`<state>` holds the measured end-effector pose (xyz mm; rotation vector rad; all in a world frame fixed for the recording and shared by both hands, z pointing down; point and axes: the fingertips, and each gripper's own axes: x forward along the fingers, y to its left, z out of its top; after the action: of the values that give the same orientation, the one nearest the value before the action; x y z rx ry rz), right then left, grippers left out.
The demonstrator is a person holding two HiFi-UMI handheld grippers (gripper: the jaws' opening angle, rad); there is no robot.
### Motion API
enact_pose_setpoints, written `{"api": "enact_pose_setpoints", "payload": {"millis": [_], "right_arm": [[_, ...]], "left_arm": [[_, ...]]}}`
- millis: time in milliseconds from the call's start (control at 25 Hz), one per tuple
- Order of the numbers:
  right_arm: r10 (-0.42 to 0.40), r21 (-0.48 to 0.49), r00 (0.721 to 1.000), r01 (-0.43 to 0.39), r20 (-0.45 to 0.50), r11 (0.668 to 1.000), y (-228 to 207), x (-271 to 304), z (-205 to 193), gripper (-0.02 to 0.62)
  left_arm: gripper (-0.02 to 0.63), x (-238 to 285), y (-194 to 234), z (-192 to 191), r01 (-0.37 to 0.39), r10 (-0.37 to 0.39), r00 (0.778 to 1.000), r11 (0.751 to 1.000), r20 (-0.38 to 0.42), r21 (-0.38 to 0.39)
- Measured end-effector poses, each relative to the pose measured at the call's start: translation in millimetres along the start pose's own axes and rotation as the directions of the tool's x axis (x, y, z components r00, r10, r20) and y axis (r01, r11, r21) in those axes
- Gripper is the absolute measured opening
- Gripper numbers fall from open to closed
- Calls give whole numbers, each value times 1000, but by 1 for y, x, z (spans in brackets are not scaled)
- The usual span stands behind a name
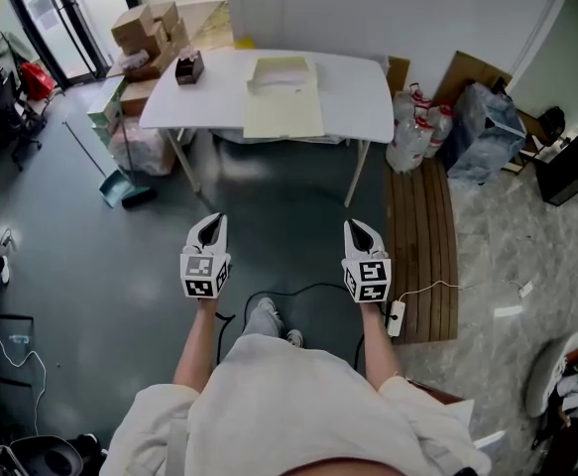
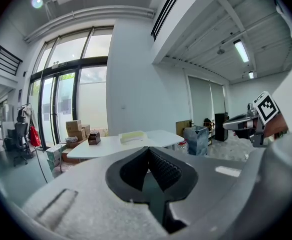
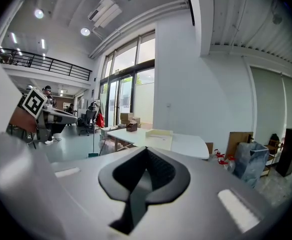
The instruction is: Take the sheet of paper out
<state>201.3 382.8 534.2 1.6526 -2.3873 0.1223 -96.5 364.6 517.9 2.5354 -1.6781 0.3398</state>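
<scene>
Short of the table [image 1: 366, 95], left gripper [image 1: 209, 220] and right gripper [image 1: 360, 226] (both empty) are closed.

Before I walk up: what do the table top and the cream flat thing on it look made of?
The table top: smooth white, probably laminate or plastic; even, faintly glossy surface. The cream flat thing: probably matte paper or card; thin, dull look.

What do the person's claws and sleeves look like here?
Left claw and right claw: white shells, black ribbed pads inside, each with a cube of black-and-white square markers. No cables on them show. The person wears a pale short-sleeved top.
</scene>
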Motion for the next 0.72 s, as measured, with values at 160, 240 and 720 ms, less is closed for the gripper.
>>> {"api": "enact_pose_setpoints", "payload": {"millis": [160,240,720], "right_arm": [[7,-1,1000,-7,-1,1000,-6,10,-1,1],[10,-1,1000,-10,-3,1000,-10,17,-1,2],[15,-16,1000,-15,-21,1000,-41,98,5,2]], "left_arm": [[6,8,4,-1,-8,8,1000,1000,-4,1],[6,15,6,-1,-12,12,1000,1000,-7,0],[6,97,35,-1,-4,4,1000,1000,-17,-23]]}}
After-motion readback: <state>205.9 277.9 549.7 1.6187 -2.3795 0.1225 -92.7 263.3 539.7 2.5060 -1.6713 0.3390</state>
